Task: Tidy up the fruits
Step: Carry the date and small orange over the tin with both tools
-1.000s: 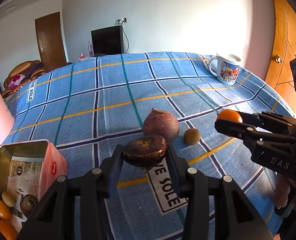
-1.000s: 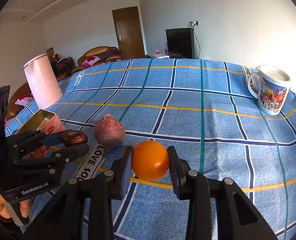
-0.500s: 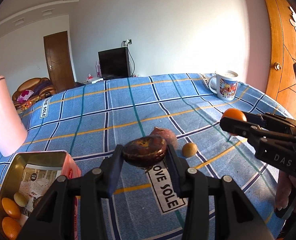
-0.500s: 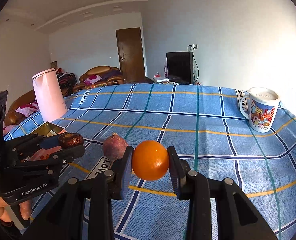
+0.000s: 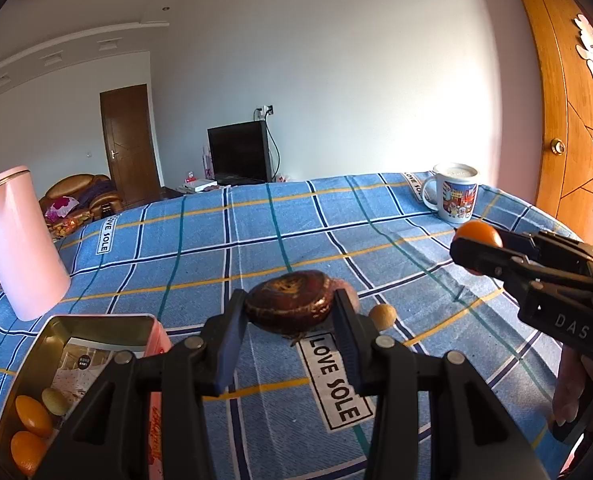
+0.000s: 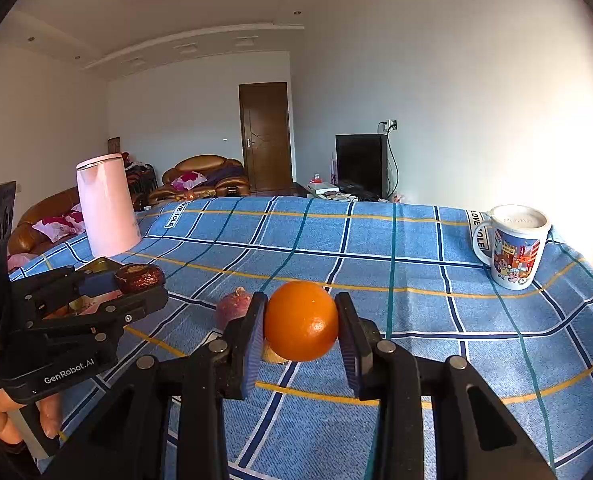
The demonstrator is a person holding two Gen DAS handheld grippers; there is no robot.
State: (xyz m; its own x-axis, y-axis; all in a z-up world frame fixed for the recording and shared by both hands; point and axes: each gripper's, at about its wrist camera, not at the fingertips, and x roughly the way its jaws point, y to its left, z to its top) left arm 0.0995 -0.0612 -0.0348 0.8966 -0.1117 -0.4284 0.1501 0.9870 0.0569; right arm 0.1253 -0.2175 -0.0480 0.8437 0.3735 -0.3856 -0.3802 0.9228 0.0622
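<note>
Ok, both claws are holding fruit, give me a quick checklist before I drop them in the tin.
1. Left claw clamped on the dark brown fruit: ok.
2. Right claw clamped on the orange: ok.
3. Tin open: ok.
4. Free room in tin beside the fruits already inside: cannot tell, the claw body hides part.
5. Either claw over the tin: not ok, both are above the tablecloth.

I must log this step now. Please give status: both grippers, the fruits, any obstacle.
Left gripper shut on dark brown fruit. Right gripper shut on orange. Both held above cloth. Open tin at left; path looks free.
</note>
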